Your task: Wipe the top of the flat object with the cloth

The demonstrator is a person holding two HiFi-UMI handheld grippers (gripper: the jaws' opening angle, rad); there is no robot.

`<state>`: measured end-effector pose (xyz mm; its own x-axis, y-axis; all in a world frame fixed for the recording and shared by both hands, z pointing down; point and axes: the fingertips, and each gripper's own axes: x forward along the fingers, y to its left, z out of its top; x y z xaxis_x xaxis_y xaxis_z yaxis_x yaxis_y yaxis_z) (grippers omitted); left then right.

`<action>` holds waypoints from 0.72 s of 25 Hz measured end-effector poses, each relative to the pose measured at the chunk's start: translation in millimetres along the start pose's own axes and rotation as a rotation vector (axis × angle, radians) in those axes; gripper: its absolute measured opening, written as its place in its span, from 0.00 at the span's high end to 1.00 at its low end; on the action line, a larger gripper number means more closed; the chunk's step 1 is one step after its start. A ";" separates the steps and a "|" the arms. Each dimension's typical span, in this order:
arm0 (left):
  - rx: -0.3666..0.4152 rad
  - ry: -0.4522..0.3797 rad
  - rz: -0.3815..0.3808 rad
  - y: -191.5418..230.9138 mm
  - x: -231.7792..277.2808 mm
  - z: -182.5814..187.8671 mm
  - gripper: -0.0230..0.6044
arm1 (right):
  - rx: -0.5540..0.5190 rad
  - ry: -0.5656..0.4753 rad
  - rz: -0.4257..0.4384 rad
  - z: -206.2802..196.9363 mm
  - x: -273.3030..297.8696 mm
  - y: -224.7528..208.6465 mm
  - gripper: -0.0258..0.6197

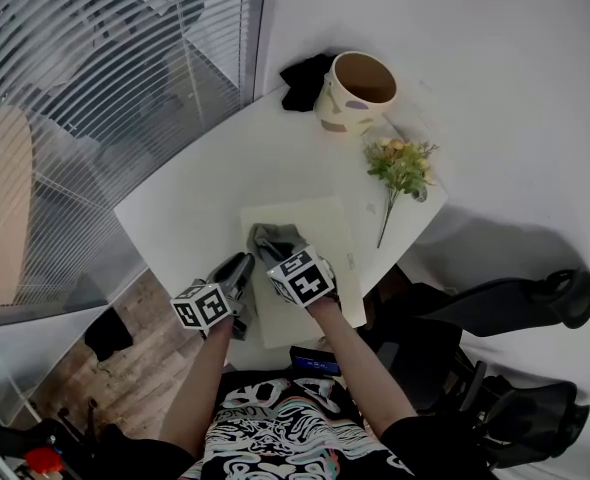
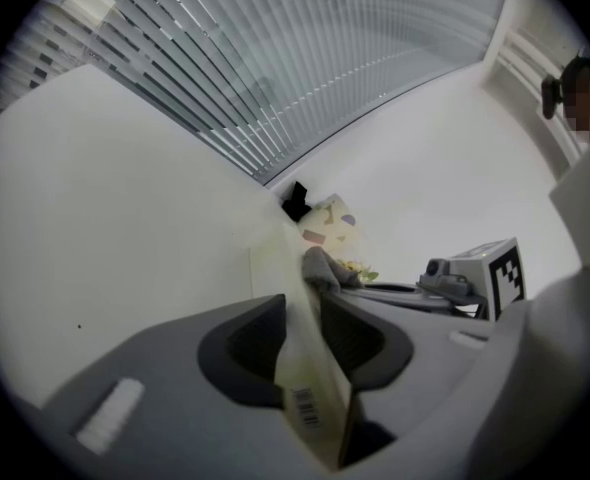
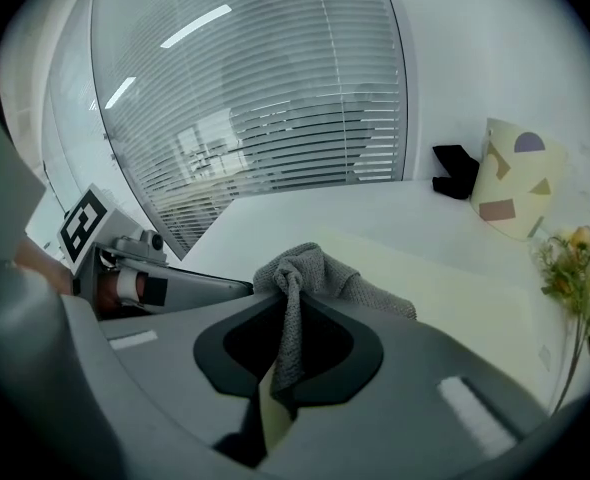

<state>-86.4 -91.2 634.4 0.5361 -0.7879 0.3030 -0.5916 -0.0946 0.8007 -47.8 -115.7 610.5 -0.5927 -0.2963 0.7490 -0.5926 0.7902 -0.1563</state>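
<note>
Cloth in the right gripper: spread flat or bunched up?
Bunched up. The right gripper is shut on a gathered fold of the grey cloth, and the rest sits crumpled on the flat object.

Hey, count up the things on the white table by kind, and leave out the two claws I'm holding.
Flat pale-yellow object: 1
Grey cloth: 1
Patterned pot: 1
Flower sprig: 1
Black item: 1
Total: 5
</note>
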 end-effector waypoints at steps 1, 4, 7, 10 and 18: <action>0.001 -0.001 0.001 0.0 0.1 0.1 0.70 | -0.006 -0.003 -0.001 1.1 0.9 -0.6 0.94; 0.001 -0.003 0.003 -1.2 -1.0 -1.1 0.69 | -0.026 -0.013 -0.006 3.3 2.2 -1.5 0.94; 0.006 -0.004 0.005 -1.7 -1.6 -1.3 0.69 | -0.036 -0.020 -0.006 6.8 3.6 -3.3 0.94; 0.007 -0.005 0.005 -2.6 -1.5 -0.7 0.69 | -0.025 -0.023 -0.009 12.2 6.5 -7.2 0.94; 0.003 -0.003 0.000 -1.1 -2.1 0.1 0.69 | -0.017 -0.031 -0.025 24.2 13.6 -13.0 0.94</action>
<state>-86.9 -89.4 632.9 0.5342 -0.7898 0.3015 -0.5936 -0.0966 0.7989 -61.4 -143.0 607.2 -0.5947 -0.3319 0.7323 -0.5979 0.7915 -0.1268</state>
